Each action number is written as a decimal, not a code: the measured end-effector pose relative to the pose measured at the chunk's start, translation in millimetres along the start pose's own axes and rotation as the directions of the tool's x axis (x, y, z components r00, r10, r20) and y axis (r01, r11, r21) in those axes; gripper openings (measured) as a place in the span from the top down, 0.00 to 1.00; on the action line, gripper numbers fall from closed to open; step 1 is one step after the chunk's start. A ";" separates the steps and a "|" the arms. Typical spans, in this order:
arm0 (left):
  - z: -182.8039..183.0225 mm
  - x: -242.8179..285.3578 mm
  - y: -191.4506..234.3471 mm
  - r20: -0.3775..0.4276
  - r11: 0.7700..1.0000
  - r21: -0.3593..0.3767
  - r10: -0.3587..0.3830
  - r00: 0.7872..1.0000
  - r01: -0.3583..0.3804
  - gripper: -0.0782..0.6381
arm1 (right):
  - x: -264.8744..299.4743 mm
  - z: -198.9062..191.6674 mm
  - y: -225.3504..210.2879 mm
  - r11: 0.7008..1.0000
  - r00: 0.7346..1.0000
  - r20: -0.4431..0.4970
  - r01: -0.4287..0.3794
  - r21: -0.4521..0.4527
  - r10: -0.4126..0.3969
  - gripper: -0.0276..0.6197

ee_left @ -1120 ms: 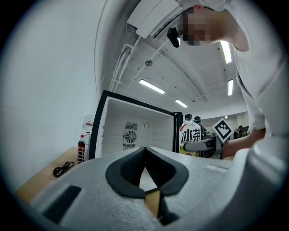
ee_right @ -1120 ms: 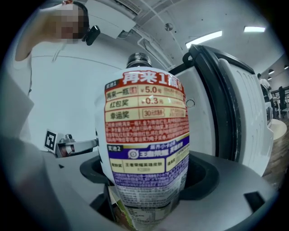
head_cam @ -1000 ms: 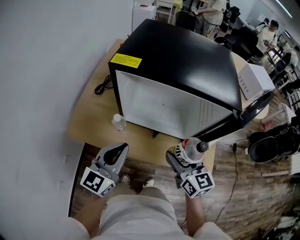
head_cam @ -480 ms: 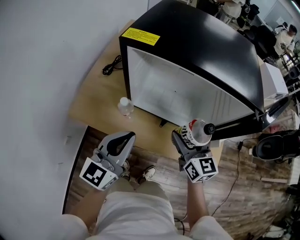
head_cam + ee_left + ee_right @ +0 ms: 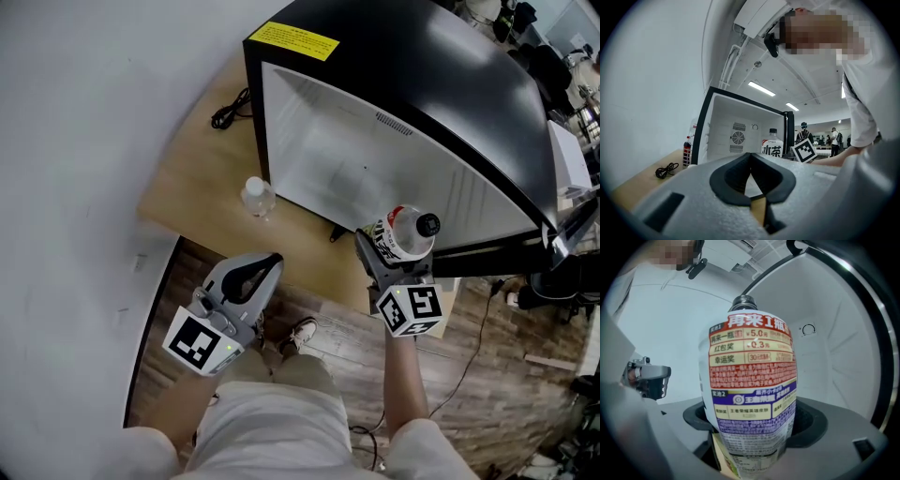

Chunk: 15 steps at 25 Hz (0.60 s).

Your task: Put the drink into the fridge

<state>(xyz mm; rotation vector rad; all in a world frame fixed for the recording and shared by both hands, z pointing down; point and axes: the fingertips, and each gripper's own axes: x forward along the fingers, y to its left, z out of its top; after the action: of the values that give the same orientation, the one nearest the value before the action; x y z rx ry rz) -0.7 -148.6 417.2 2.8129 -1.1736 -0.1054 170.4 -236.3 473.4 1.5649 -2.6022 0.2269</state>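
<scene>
At the right gripper, the jaws are pinching the drink low on its body. In the right gripper view the gripper has one dark pad on each side of the bottle, pressed against its red, white and purple label. The bottle stands up out of the jaws with its dark cap on top. The marker cube sits on the end near the hand.

The drink is in the air, just in front of the open fridge, near the low right corner of its opening. It is not inside yet. Behind the bottle, the right gripper view shows the white inside wall of the fridge.

The left gripper is held lower, over the wood floor by the table's edge. Its jaws are pressed together at the tips and hold nothing – the left gripper view shows only a thin gap behind the tips. Past them are the white fridge with a round fan vent on its back wall, and the drink held up in front of it.

The fridge is black outside, with a yellow sticker on top. It sits on the table with its door swung open to the right. A small clear bottle stands on the table near the fridge's left corner, and a black cord lies farther back.
</scene>
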 end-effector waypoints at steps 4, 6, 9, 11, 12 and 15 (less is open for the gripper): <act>-8.6 -1.1 3.6 -0.019 1.000 -0.005 0.020 1.000 -0.020 0.87 | 17.9 -6.4 -6.3 1.000 1.000 0.000 0.000 -0.029 0.000 0.30; -13.1 -1.5 4.3 -0.044 1.000 -0.013 0.025 0.999 -0.025 0.87 | 26.6 -9.3 -10.4 0.999 1.000 0.004 0.004 -0.043 -0.004 0.30; -15.2 -0.8 4.9 -0.056 0.999 -0.018 0.033 0.998 -0.034 0.87 | 38.6 -13.5 -17.2 0.999 1.000 0.007 0.007 -0.053 -0.007 0.30; -16.5 -1.1 5.3 -0.060 0.999 -0.017 0.039 0.997 -0.040 0.87 | 45.6 -16.2 -21.6 0.998 1.000 0.008 0.010 -0.056 -0.010 0.30; -17.4 -1.1 5.6 -0.062 0.999 -0.017 0.041 0.997 -0.042 0.87 | 49.0 -17.5 -24.1 0.998 1.000 0.008 0.013 -0.059 -0.012 0.30; -20.2 -0.5 6.1 -0.063 0.999 -0.019 0.049 0.997 -0.050 0.87 | 58.6 -21.6 -31.2 0.997 1.000 0.006 0.021 -0.072 -0.021 0.30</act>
<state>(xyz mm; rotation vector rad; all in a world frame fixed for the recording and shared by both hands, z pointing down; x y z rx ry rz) -3.4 -151.4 437.9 2.7464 -1.2202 -0.0249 170.7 -297.8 506.4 1.5705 -2.5658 0.1268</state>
